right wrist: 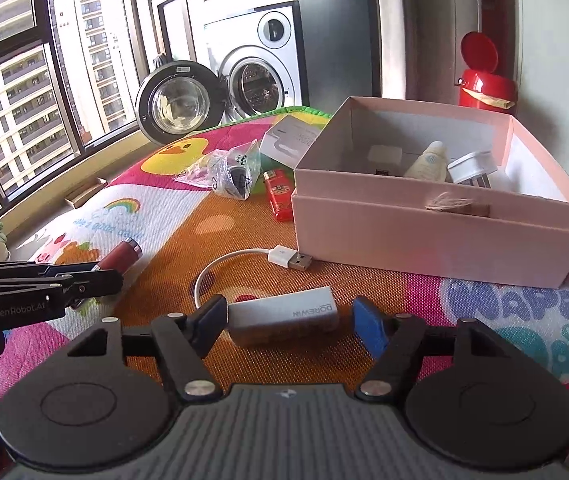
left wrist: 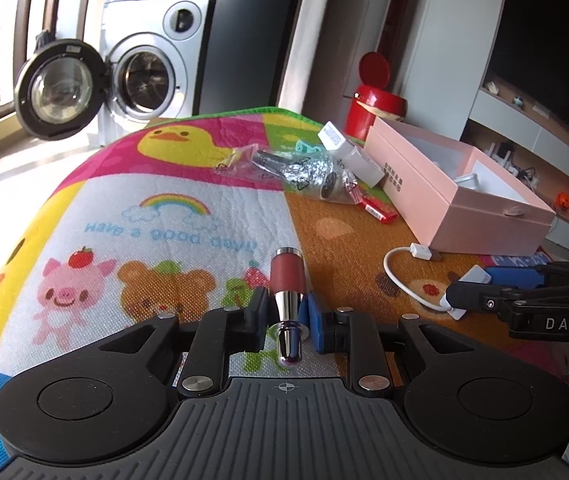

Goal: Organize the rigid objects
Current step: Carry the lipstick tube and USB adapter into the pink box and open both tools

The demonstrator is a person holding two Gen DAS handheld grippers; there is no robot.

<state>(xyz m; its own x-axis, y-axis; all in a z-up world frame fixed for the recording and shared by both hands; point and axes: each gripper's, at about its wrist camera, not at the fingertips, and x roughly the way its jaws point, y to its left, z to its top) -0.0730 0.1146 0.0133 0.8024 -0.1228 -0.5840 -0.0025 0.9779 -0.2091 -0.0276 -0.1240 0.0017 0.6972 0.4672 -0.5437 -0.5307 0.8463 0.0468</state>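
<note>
My left gripper (left wrist: 284,316) has its fingers drawn in close on the lipstick (left wrist: 287,280); the black pad and the blue pad sit against the chrome stem on either side, and the dark red cap points forward past my fingertips. From the right wrist view the lipstick (right wrist: 118,258) lies low over the play mat (right wrist: 244,216), angled up and right out of those narrow jaws, over the white cartoon panel near the mat's left side.

My right gripper (right wrist: 286,322) is spread wide. The white adapter (right wrist: 284,314) lies flat on the mat's orange panel between my fingers; the dark left pad is at its cabled end, apparently touching, while the blue right pad stands just clear of the other end, so I have no grip on it. Its white cable (right wrist: 220,268) loops back to a USB plug (right wrist: 290,258) lying just in front of the pink box (right wrist: 424,236).

The box stands open toward the mat's far right side, holding a cream bottle (right wrist: 428,166) and a small round tin (right wrist: 472,166). Left of it lie a red lighter (right wrist: 278,196), a clear plastic bag (right wrist: 232,174) and a white carton (right wrist: 292,138), near the mat's far edge.

Both grippers are held low and roughly level, pointing across the mat.
</note>
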